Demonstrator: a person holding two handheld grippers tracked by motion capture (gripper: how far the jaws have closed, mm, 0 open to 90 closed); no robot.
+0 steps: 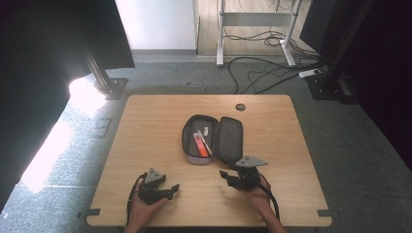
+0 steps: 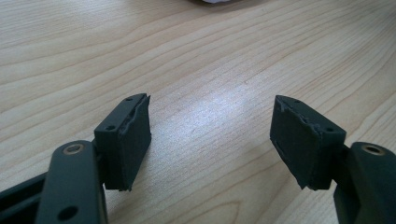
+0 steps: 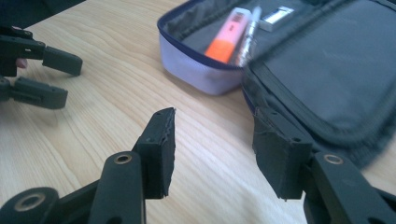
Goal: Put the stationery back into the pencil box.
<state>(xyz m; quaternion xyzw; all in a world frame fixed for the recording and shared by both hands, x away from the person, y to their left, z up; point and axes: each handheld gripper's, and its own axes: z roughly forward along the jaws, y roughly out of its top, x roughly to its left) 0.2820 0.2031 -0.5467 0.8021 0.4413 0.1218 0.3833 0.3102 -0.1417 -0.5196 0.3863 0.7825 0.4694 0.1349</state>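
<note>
Nearest the camera in the high view, the person's two hands come in over the near edge of the wooden table [image 1: 145, 126], each carrying a gripper. Resting at the near left, the left gripper [image 1: 171, 190] points to the right across bare wood; in the left gripper view its two pads [image 2: 133, 140] stand well apart with nothing but table grain between them, which suits a hand kept ready and out of the way. At the near right, the right gripper [image 1: 225, 175] sits just beside the near corner of the pencil case's lid; its fingers [image 3: 161, 144] are apart with nothing between them, one pad close against the zip edge of the lid though no pressing contact can be made out. Lying near the middle of the table, the pencil case [image 1: 213, 140] is unzipped and spread flat, its lid [image 1: 229, 140] folded out to the right so the tray on the left faces up. Inside the tray lie an orange highlighter [image 3: 228, 39], a slim pen [image 3: 247, 37] alongside it and a small white item [image 3: 276, 15] at the far end. Laid open this way, the contents can be reached from above, and the right gripper's place by the lid looks suited to folding it shut or steadying the case.
</note>
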